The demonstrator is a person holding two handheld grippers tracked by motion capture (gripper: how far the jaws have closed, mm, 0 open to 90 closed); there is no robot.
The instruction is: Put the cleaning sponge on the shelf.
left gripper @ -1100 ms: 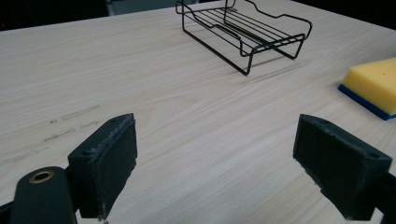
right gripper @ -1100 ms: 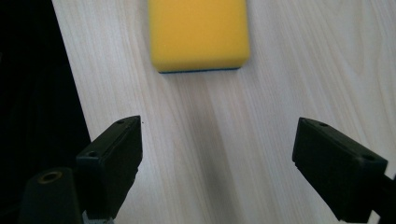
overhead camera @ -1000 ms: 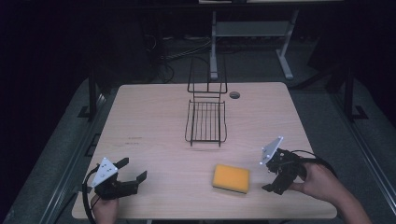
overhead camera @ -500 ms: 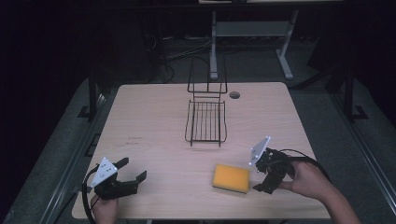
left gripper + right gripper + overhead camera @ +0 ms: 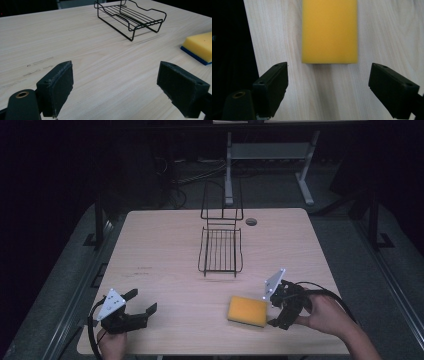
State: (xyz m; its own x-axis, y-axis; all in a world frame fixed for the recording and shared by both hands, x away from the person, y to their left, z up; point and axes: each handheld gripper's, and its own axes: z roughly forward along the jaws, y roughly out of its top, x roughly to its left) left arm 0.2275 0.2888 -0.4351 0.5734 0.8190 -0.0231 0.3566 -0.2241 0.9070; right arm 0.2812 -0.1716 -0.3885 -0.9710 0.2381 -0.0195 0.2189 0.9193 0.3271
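Overhead, the sponge (image 5: 247, 311) lies near the table's (image 5: 165, 245) front edge, just left of the right gripper (image 5: 276, 310); the left gripper (image 5: 140, 302) waits well apart. Left gripper view: jaws spread, empty, rack (image 5: 130, 16) beyond. Right gripper view: jaws spread (nothing held), sponge (image 5: 329, 30) just ahead.

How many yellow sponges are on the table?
1. The yellow sponge lies flat near the front edge of the table, just ahead of the open right gripper, nearer than the wire rack. Nothing seems to hide another.
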